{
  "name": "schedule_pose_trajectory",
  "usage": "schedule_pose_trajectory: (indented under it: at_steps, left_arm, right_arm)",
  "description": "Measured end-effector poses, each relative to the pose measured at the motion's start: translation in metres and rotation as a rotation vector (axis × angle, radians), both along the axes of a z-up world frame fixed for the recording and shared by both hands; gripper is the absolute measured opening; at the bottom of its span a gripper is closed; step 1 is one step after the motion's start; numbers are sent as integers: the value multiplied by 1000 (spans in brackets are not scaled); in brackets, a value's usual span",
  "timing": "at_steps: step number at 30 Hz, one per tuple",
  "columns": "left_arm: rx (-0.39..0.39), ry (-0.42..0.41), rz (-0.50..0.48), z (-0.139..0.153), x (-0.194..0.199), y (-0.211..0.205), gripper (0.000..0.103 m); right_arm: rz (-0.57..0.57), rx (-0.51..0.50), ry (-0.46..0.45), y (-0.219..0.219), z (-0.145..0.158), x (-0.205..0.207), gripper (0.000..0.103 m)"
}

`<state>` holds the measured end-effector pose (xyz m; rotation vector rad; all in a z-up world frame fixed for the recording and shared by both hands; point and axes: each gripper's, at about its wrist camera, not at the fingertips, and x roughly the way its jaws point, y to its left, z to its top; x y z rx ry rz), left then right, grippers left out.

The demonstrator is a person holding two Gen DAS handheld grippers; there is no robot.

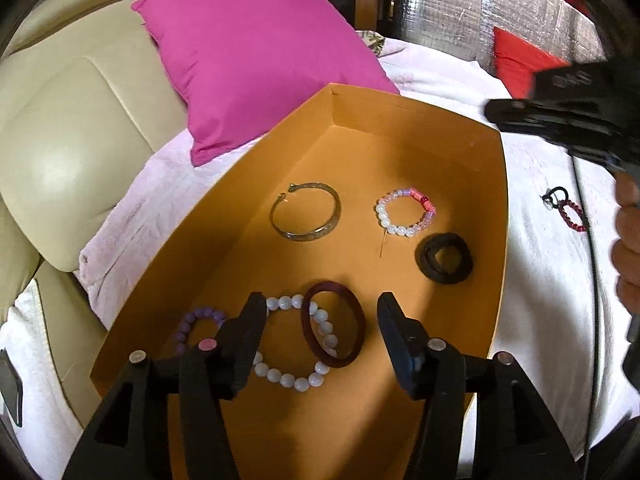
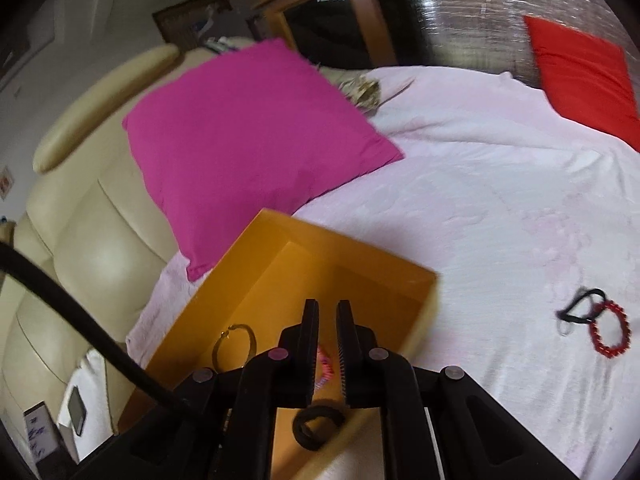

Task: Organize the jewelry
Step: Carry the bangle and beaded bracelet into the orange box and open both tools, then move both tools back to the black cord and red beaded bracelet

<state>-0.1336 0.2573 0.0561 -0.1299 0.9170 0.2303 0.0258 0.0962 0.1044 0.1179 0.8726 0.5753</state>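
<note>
An orange box (image 1: 496, 216) on the bed holds a metal bangle (image 1: 306, 211), a pink-and-white bead bracelet (image 1: 406, 212), a black hair tie (image 1: 444, 258), a dark maroon bangle (image 1: 334, 330), a white bead bracelet (image 1: 296, 344) and a purple bead bracelet (image 1: 196, 326). My left gripper (image 1: 322, 320) is open and empty above the maroon bangle. My right gripper (image 2: 328, 320) hovers over the box (image 2: 256, 264), its fingers close together with a narrow gap and nothing between them. A red bead bracelet (image 2: 610, 330) and a thin black hair tie (image 2: 580, 306) lie on the bedcover right of the box.
A magenta pillow (image 1: 256, 56) lies behind the box against a cream padded headboard (image 1: 68, 128). A red pillow (image 2: 584, 76) is at the far right. The bedcover (image 2: 480, 200) is pale pink. A phone (image 2: 76, 410) lies at the left, beside the bed.
</note>
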Motion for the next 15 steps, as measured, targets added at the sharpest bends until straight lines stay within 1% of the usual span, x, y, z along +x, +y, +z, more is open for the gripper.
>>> schedule_pose_trajectory:
  at_steps: [2,3,6,7,8,9,11,15]
  left_arm:
    - [4,-1,12,5,-2,0,60]
    - [6,-1,16,7,-3,0,60]
    - [20,-9,27,19,-7,-5,62]
    - [29,-12,28,23,-8,-8,64]
    - [37,-18,28,26,-9,-11,68]
    - [49,-27,26,31,-10,-15,71]
    - [74,-44,13,40,-12,-27,71]
    - [114,-59,-45,59,-10,-61,71]
  right_arm:
    - [-21,16,4,-14,5,-3,26]
    - [-31,18,3,-23,7,-4,28]
    - [-75,8,-18,-55,13,-11,28]
    - [-86,7,-20,-64,14,-13,28]
    - [-104,8,-20,-78,15,-16,28]
    - [-120,12,-18,-90,15,-19,28]
    - [-168,21,-14,-124,15,-24,28]
    - [-262,48,-1,-186,10,-36,28]
